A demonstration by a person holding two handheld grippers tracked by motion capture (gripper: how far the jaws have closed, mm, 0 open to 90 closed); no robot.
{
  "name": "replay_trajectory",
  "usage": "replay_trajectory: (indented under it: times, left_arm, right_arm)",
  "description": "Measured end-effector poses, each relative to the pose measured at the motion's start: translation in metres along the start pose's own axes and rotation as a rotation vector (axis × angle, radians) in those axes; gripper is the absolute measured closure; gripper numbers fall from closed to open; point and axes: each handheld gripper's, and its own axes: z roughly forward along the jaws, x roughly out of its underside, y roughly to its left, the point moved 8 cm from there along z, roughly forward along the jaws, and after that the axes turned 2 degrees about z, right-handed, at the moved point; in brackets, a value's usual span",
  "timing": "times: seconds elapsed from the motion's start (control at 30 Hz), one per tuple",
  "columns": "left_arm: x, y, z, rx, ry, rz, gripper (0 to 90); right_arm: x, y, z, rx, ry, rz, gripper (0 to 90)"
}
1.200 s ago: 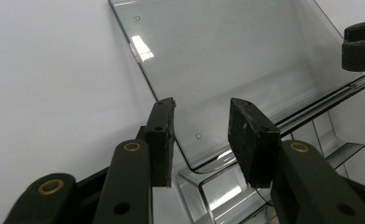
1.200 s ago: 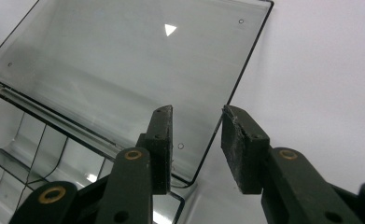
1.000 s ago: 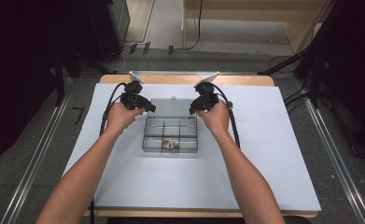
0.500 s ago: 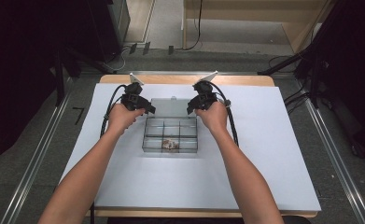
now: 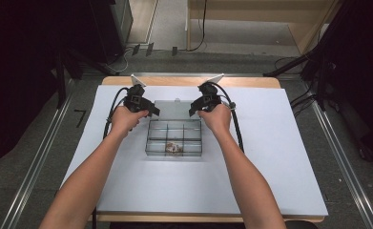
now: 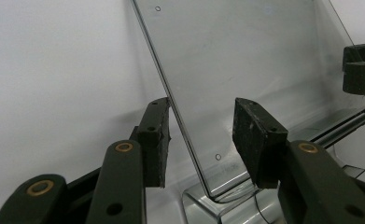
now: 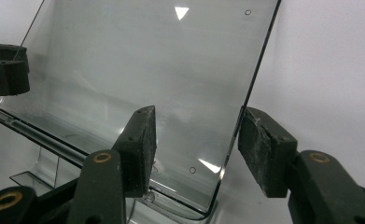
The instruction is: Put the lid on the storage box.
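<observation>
Both grippers stand at the hinge end of a clear plastic compartment box (image 5: 174,137) lying on the white table sheet (image 5: 279,157). From above, the left gripper (image 5: 151,112) and the right gripper (image 5: 193,110) sit at the two near corners of the box's opened clear lid (image 5: 175,109), which lies back beyond the tray toward the far edge of the table.

In the left gripper view, the jaws straddle the lid's side edge (image 6: 180,116); the left pad (image 6: 157,140) appears just at the edge, the other pad (image 6: 252,135) stands clear of the panel. These jaws have just been opening, with the lid edge between them.

In the right gripper view, the lid edge (image 7: 245,107) likewise lies between the jaws, its far pad (image 7: 264,149) close to the edge; contact cannot be confirmed. These jaws too have just been opening.

A small brownish item (image 5: 173,148) rests in one near compartment; its nature is indistinct. The lid's outline is faint against the sheet.
</observation>
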Motion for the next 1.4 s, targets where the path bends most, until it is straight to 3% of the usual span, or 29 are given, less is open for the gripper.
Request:
replay_trajectory:
  times: [0.17, 0.47, 0.63, 0.83, 0.97, 1.2, 1.4]
  left_arm:
    - [-0.001, -0.001, -0.001, 0.011, -0.012, -0.012, 58.2]
    - [-0.003, -0.004, -0.007, -0.012, -0.040, 0.019, 58.9]
    - [-0.004, -0.005, -0.011, -0.033, -0.060, 0.038, 59.4]
    - [-0.004, -0.009, -0.022, -0.013, -0.098, 0.052, 59.4]
    - [-0.003, -0.012, -0.031, -0.028, -0.132, 0.102, 59.5]
    - [0.003, -0.017, -0.040, -0.006, -0.186, 0.121, 60.1]
    - [0.008, -0.023, -0.047, -0.007, -0.224, 0.172, 60.1]
  right_arm:
    - [-0.001, 0.002, -0.002, 0.011, -0.015, -0.006, 51.5]
    - [-0.003, 0.003, -0.007, 0.026, -0.053, -0.034, 54.6]
    - [-0.003, 0.007, -0.012, 0.003, -0.072, -0.039, 54.8]
    - [-0.005, 0.010, -0.022, -0.018, -0.108, -0.051, 56.7]
    - [-0.004, 0.015, -0.031, -0.023, -0.145, -0.076, 58.1]
    - [0.001, 0.019, -0.041, -0.034, -0.187, -0.117, 59.2]
    - [0.008, 0.024, -0.048, 0.003, -0.218, -0.176, 60.6]
